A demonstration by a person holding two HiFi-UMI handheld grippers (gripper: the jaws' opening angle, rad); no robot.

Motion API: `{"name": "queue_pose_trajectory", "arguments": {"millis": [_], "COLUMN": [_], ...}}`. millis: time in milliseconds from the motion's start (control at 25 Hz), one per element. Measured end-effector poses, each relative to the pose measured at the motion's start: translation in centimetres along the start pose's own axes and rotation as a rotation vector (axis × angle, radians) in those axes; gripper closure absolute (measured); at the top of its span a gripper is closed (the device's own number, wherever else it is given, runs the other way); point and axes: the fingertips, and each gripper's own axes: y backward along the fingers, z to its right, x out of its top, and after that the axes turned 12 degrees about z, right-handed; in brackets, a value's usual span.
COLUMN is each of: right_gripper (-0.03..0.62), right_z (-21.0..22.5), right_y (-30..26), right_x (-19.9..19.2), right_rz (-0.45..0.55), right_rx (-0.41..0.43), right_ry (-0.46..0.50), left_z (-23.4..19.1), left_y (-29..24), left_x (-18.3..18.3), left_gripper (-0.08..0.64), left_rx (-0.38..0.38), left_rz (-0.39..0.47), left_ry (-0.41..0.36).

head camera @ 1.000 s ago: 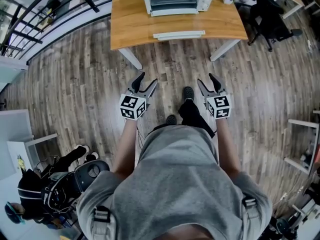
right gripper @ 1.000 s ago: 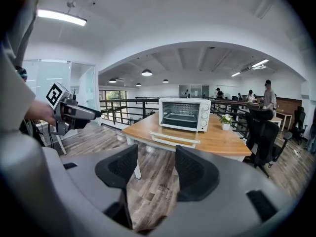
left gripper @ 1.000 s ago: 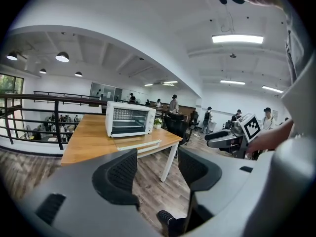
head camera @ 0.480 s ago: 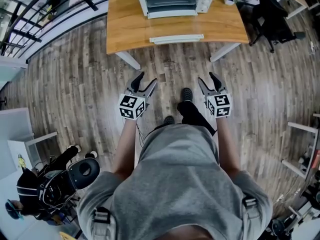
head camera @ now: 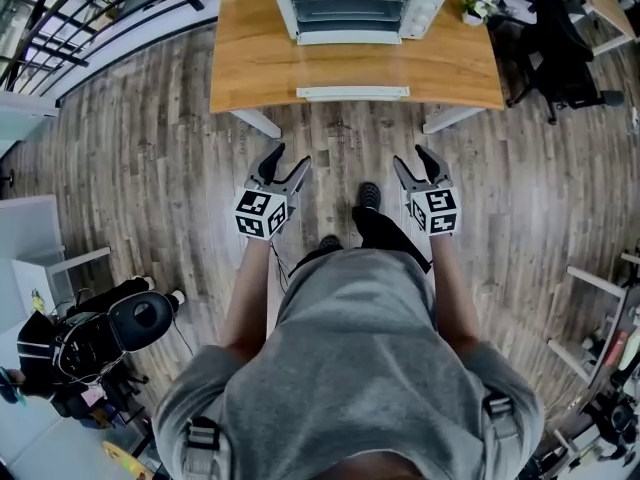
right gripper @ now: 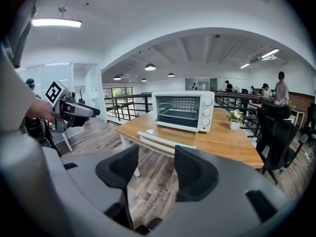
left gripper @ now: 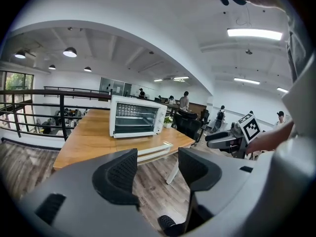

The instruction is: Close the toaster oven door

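Observation:
A white toaster oven (head camera: 358,3) stands at the back of a wooden table (head camera: 250,68). Its racks show through the open front. The door looks folded down flat, its white handle bar (head camera: 352,92) near the table's front edge. My left gripper (head camera: 291,156) and right gripper (head camera: 410,155) hang side by side over the plank floor, short of the table. Both are open with nothing between the jaws. The oven (left gripper: 136,116) lies ahead of the left gripper (left gripper: 157,169). From the right gripper (right gripper: 157,167) the oven (right gripper: 182,111) and the handle bar (right gripper: 165,141) are in plain sight.
A small potted plant (head camera: 478,8) sits on the table's right end, with black office chairs (head camera: 560,48) beyond it. A black railing (head camera: 80,18) runs at the upper left. Dark bags and gear (head camera: 90,343) lie on the floor at the left. My shoes (head camera: 368,196) are between the grippers.
The table and oven have drawn a little nearer as the person steps forward. Both grippers keep their pose and stay open.

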Motion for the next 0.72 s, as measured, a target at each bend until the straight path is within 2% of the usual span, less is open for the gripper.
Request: {"name": "queue_pose_trajectory", "arguments": {"millis": [720], "right_gripper": [0.357], "right_z": [8.1], "right_y": [-7.4], "right_x": [1.5], "right_rz": [-0.031], "right_rx": [0.141], "right_ry": [0.031], "left_z": [-0.9], "left_y": [-7.1], "left_x": [2.0], "left_gripper": [0.298], "left_rx": [0.137], "left_rz": [0.01], "left_ry": [0.023]}}
